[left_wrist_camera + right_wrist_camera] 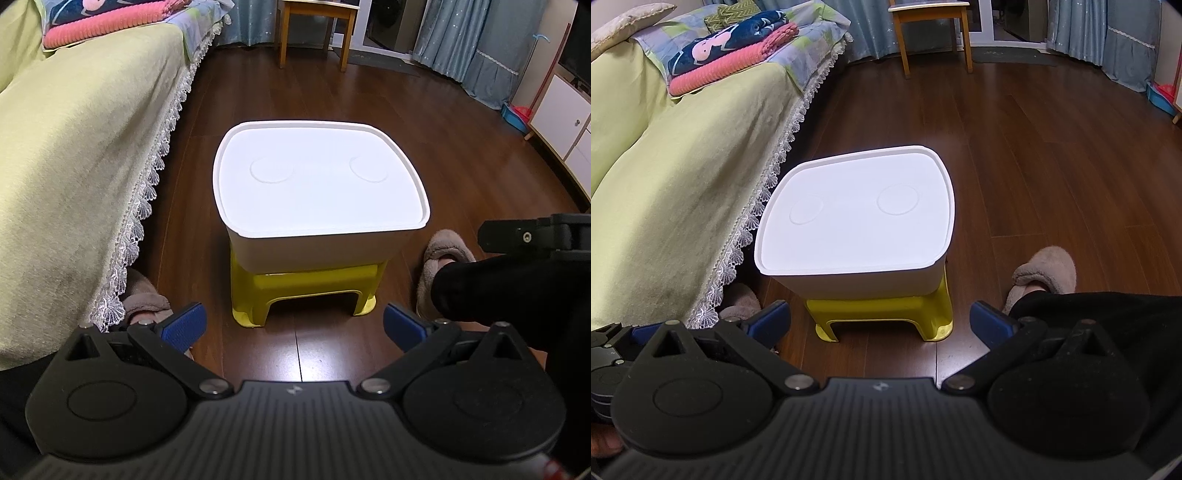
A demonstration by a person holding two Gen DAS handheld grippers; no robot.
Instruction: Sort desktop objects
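Well ahead of both spread grippers (pixel 293 326) (pixel 881 321), lidded white box (pixel 317 184) on stool (pixel 306 291).

both wrist cams low, near floor, facing forward-down; left centred, right offset rightward; both share white lidded bin (pixel 321 184) (pixel 857 218) on yellow stool (pixel 306 295) (pixel 882 314).

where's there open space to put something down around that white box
The white lid itself is bare. Open wood floor lies right of the box, toward the wooden chair. It is tight between the box and the lace-edged sofa cover, and near the slippers.
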